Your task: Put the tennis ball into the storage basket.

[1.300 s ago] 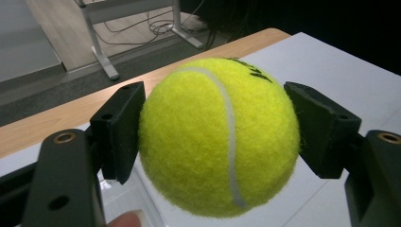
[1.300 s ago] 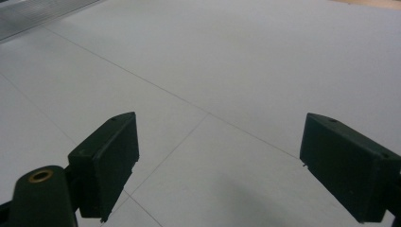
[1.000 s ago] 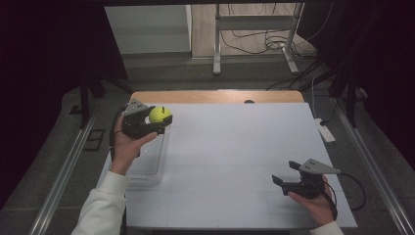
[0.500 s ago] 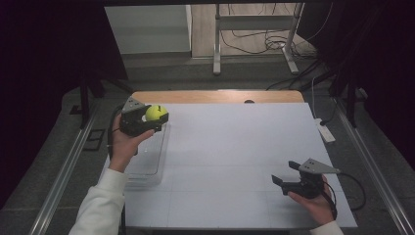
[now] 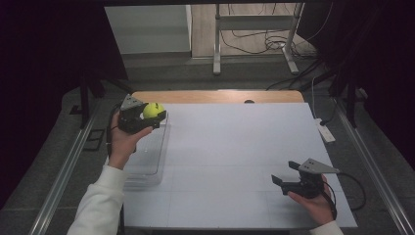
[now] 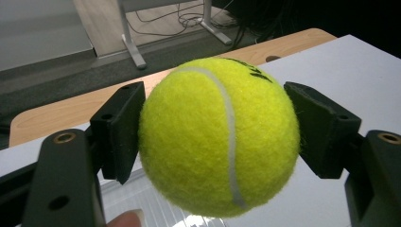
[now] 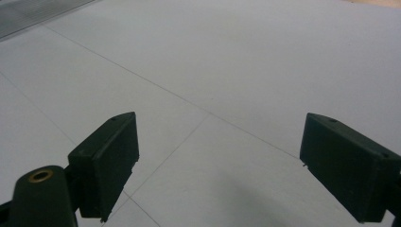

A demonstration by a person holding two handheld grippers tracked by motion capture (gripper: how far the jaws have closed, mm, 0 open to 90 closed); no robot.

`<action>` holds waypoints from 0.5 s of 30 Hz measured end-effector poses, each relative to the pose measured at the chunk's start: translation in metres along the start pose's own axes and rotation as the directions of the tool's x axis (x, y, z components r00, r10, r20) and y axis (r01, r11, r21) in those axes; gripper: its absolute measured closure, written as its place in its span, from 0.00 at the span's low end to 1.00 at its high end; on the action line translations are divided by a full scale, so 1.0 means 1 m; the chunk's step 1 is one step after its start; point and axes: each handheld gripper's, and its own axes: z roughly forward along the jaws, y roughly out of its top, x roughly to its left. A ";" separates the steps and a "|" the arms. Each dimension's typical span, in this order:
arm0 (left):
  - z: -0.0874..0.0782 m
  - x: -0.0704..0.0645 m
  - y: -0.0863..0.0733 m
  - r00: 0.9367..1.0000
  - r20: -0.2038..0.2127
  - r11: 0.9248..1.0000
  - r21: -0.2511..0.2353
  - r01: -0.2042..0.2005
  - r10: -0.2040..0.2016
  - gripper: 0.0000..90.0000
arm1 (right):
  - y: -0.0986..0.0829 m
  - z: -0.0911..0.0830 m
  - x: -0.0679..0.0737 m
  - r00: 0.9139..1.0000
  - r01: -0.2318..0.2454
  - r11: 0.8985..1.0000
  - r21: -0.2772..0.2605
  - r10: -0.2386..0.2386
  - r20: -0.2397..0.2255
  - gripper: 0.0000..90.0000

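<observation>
L gripper (image 5: 147, 117) fingers clamp tennis ball (image 6: 218, 137) above far-left clear tray (image 5: 147, 161); R gripper (image 5: 293, 182) fingers apart, empty; risk: round felt ball squirts out if squeeze eases.

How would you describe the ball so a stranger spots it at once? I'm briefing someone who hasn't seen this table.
Start at the white table and go to its far left corner, where a clear plastic tray lies. Above the tray, the left gripper is held up in a hand with the tennis ball pinched between its jaws. It is the one bright yellow-green, fuzzy, round thing, with a pale curved seam.
</observation>
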 end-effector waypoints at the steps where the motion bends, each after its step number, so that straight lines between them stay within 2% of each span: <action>1: 0.001 0.001 0.000 1.000 -0.004 1.000 0.003 0.000 0.000 0.29 | 0.000 0.000 0.000 1.000 -0.001 1.000 0.000 0.001 0.000 0.14; 15: 0.009 0.015 0.000 0.999 -0.045 1.000 0.021 0.017 -0.016 0.29 | 0.000 0.000 0.000 1.000 0.001 1.000 -0.002 -0.001 -0.001 0.14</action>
